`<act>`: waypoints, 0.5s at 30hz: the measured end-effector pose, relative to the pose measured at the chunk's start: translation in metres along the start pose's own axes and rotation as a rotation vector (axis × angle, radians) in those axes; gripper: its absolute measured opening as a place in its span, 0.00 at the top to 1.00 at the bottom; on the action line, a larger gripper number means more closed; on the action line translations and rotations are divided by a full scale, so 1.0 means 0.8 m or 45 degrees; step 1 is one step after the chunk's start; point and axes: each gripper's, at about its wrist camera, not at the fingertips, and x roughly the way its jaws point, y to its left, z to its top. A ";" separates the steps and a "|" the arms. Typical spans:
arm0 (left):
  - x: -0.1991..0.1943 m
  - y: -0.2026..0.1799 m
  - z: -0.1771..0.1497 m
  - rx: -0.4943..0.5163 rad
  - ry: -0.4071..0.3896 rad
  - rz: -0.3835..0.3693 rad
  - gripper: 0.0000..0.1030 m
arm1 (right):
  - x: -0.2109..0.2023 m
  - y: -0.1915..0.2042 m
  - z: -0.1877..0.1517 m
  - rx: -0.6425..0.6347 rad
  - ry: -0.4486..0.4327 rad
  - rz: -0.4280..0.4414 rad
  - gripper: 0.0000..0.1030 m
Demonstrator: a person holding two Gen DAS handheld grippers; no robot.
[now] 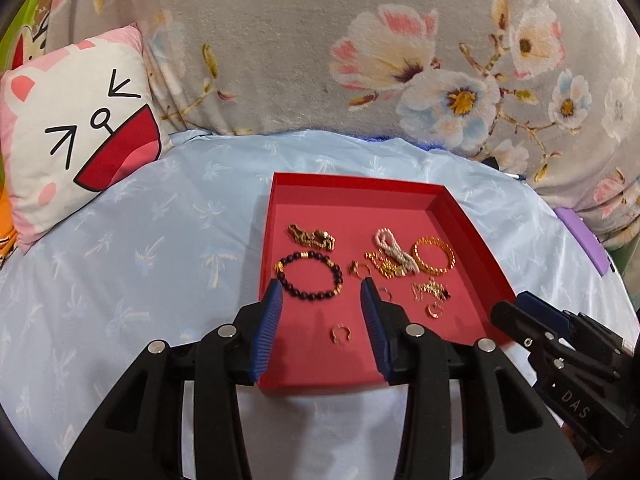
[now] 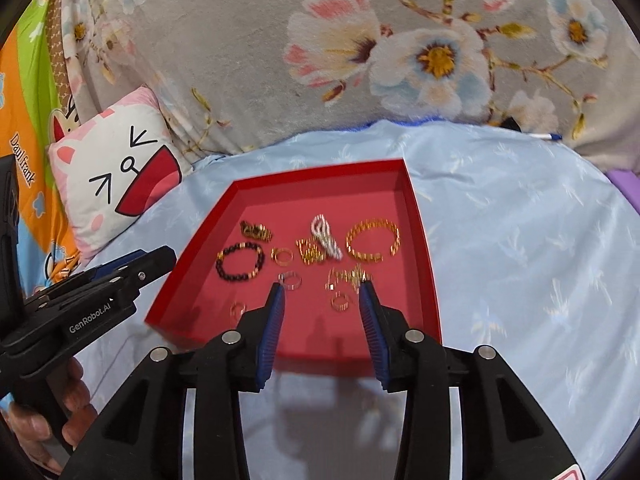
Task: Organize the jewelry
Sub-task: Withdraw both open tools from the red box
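A red tray [image 1: 460, 216] [image 2: 420, 216] lies on a light blue sheet and holds jewelry: a dark bead bracelet [image 1: 310, 276] [image 2: 240, 262], a gold bangle [image 1: 434, 256] [image 2: 372, 240], a pearl strand [image 1: 394, 250] [image 2: 326, 236], gold chains [image 1: 312, 236] [image 2: 256, 232] and several small rings [image 1: 340, 334] [image 2: 340, 302]. My left gripper [image 1: 322, 292] is open and empty over the tray's near left part. My right gripper [image 2: 322, 292] is open and empty over the tray's near edge, just short of a ring.
A cat-face cushion [image 1: 76, 136] [image 2: 120, 176] leans at the left. A floral grey blanket [image 1: 360, 60] [image 2: 360, 60] rises behind the tray. A purple object [image 1: 580, 240] lies at the right edge. A pen [image 2: 544, 136] lies at the back right.
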 end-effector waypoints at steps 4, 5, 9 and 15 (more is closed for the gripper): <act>-0.006 -0.010 -0.021 -0.011 -0.001 0.006 0.56 | -0.005 0.001 -0.025 0.018 0.010 -0.064 0.54; -0.007 -0.012 -0.027 -0.011 -0.007 0.019 0.55 | -0.006 0.001 -0.028 0.020 0.005 -0.077 0.53; -0.007 -0.019 -0.044 -0.015 -0.022 0.053 0.52 | -0.010 0.004 -0.041 0.017 -0.032 -0.146 0.44; -0.002 -0.025 -0.064 -0.005 -0.023 0.101 0.51 | -0.006 0.012 -0.058 -0.034 -0.039 -0.205 0.40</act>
